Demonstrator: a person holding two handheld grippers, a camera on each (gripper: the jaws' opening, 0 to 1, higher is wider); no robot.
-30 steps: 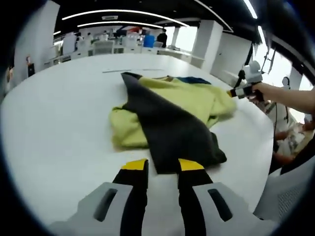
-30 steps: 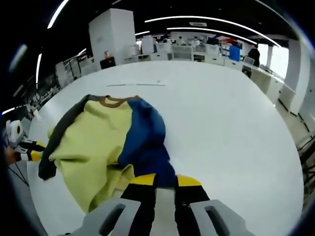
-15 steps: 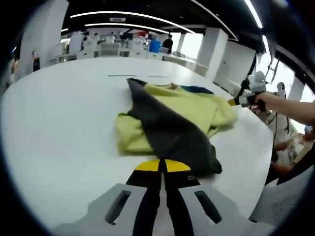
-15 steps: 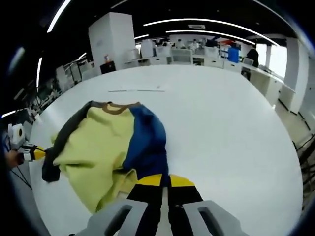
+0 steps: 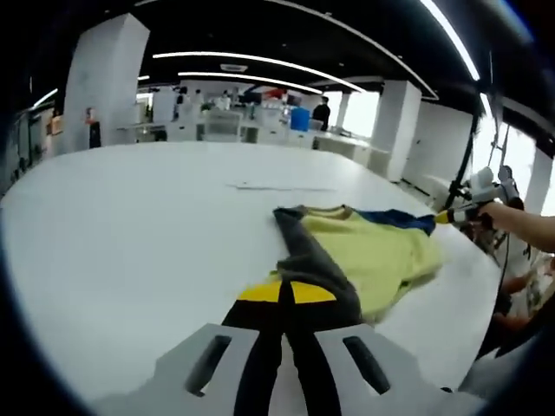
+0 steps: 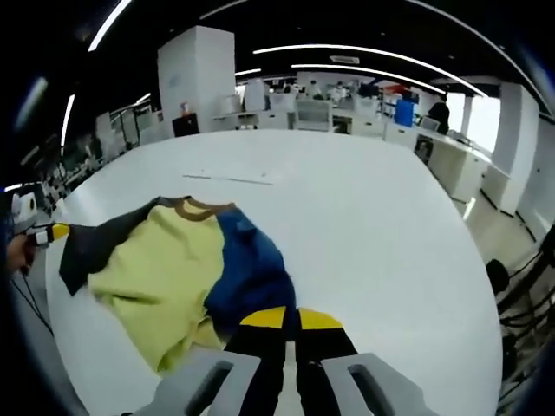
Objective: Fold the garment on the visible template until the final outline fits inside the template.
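A yellow garment [image 5: 381, 260] with a dark grey sleeve [image 5: 308, 251] and a blue sleeve [image 5: 395, 218] lies on the white table [image 5: 130, 225]. My left gripper [image 5: 284, 293] is shut on the end of the grey sleeve. The right gripper [image 5: 440, 217] comes in from the right, gripping the blue sleeve's end. In the right gripper view, my right gripper [image 6: 290, 317] is shut on the blue sleeve [image 6: 251, 269]. The yellow body [image 6: 156, 260] spreads to its left. At the far left the left gripper [image 6: 52, 231] holds the grey sleeve [image 6: 95, 243] out sideways.
A thin dark line [image 5: 286, 187] runs across the table beyond the collar, also visible as a thin dark line [image 6: 230, 178] in the right gripper view. A person's arm [image 5: 529, 227] reaches in from the right. Desks and pillars stand far behind the table [image 6: 373, 217].
Both grippers went from open to shut on the sleeve ends, then drew apart. The grey and blue sleeves, earlier folded over the yellow body, now stretch outward.
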